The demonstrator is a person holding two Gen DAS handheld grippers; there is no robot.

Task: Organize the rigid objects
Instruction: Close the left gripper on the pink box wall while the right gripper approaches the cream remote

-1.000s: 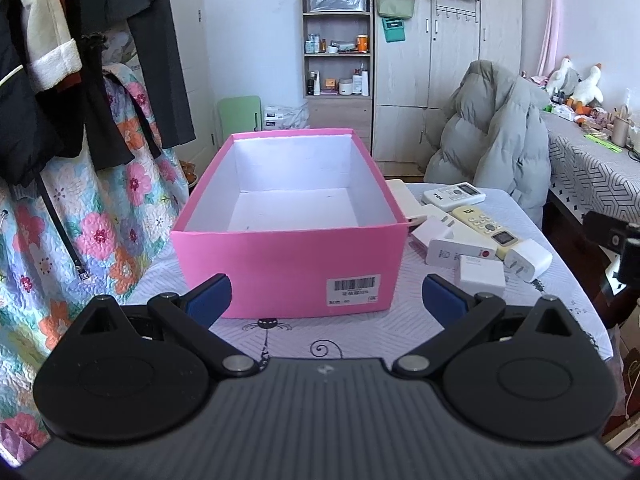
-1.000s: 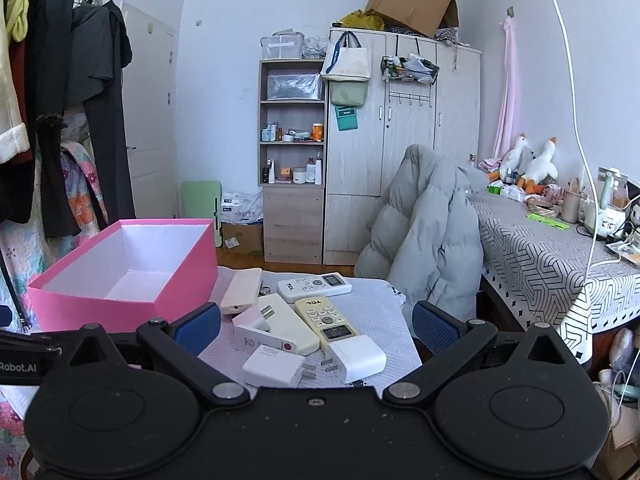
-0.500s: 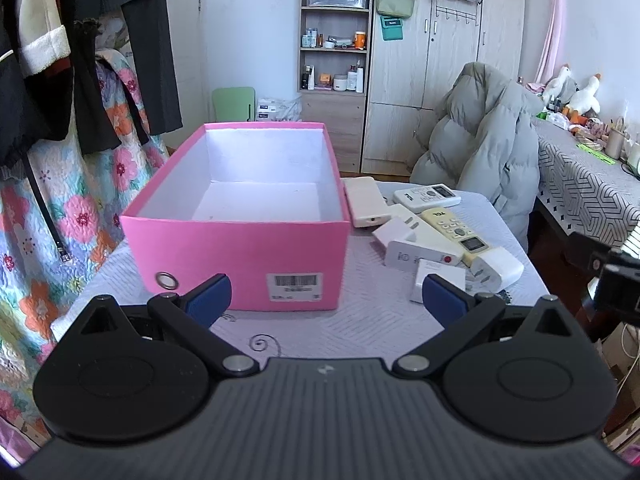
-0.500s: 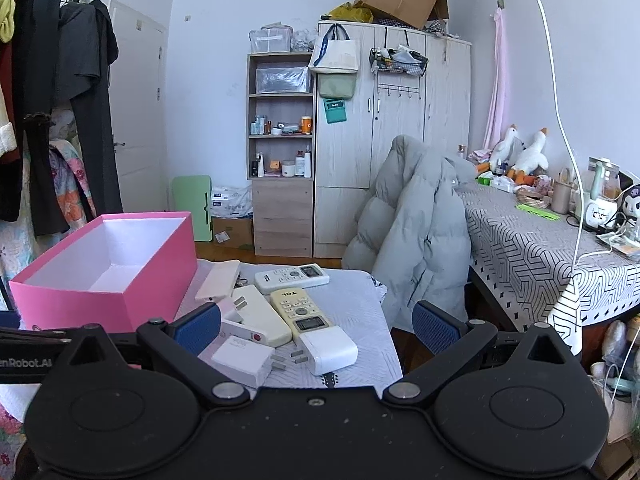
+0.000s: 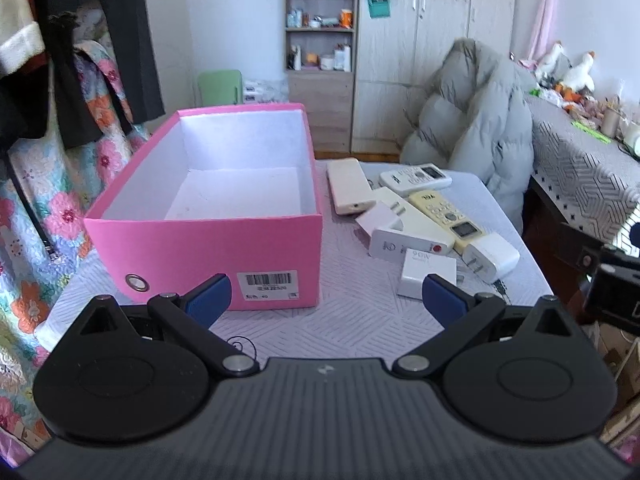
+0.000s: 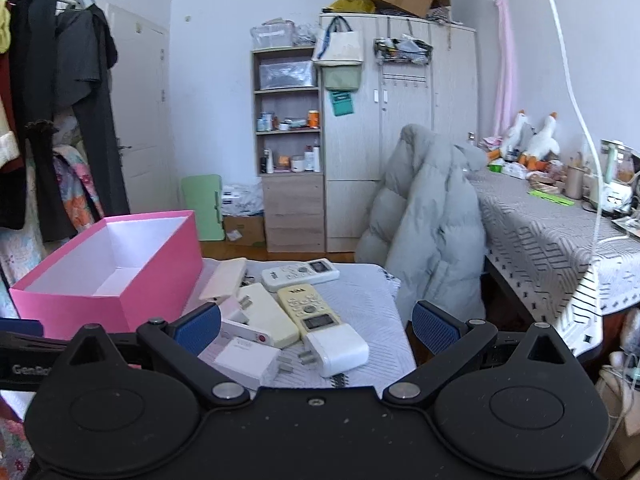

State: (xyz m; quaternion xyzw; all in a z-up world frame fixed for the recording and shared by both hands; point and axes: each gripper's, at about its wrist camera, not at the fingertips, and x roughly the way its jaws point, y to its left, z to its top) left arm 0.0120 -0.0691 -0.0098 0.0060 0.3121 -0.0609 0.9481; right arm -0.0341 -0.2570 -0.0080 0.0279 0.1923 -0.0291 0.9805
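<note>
The left gripper [image 5: 324,294] hangs above the near edge of the table with its jaws spread wide and nothing between them. Over the last second its view has slid sideways, from facing the pink cardboard box [image 5: 208,240] squarely to framing both the box and the clutter to its right. The right gripper [image 6: 316,326] has moved in on that clutter, which now sits larger and lower between its blue pads [image 6: 436,326]; its jaws too are wide apart and empty. I judge both tools are lining up for a first pick, with nothing sorted yet.

Nearest on the lilac quilted tablecloth [image 5: 352,320] lie two white square plug chargers [image 5: 427,274] (one flat, the other tipped with its prongs showing). Just behind them is a white slab adapter with a red dot [image 5: 412,245], touching a small pale pink plug block [image 5: 380,219]. A yellowed cream remote control [image 5: 446,216] leans across the heap, and a white remote control with a small screen [image 5: 416,179] lies farthest right. A beige flat rectangular case [image 5: 349,191] sits close beside the box's right wall.

The box is open and empty, its white inside bare, a barcode label on the near face. Beyond the table a grey puffer coat [image 5: 476,120] hangs over a chair.
</note>
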